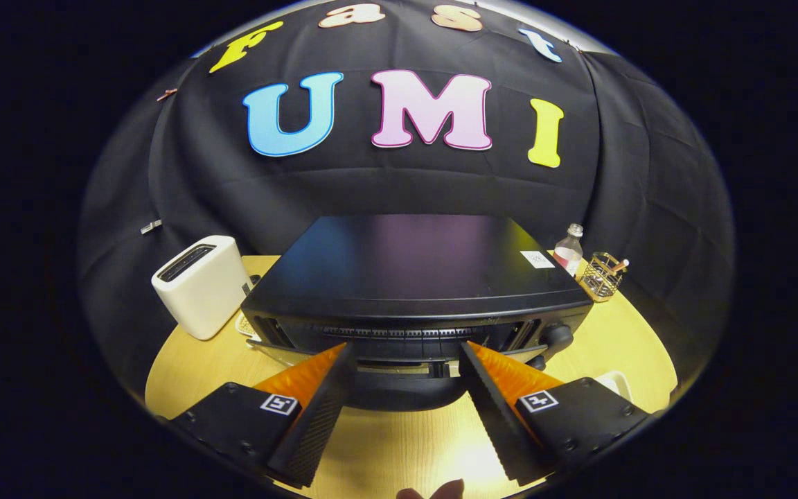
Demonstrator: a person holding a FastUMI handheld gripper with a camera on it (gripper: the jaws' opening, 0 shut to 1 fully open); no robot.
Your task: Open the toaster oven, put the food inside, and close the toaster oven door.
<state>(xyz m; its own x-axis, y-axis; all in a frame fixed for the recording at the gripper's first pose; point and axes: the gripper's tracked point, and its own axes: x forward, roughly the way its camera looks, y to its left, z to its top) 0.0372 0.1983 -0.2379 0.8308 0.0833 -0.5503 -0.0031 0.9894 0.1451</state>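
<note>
A black toaster oven stands on the round wooden table, seen from above its front. My gripper is open, its fingertips right at the upper front of the oven. The door's handle bar lies between the two fingers, with a gap on either side. The door's top edge seems to lean out a little from the front. A control knob sits at the oven's right. Something small and pinkish-brown shows low between the finger bases; I cannot tell what it is.
A white pop-up toaster stands left of the oven. Behind its right corner are a small clear bottle and a wire basket. A white object peeks out beside the right finger. Bare tabletop lies beneath the fingers.
</note>
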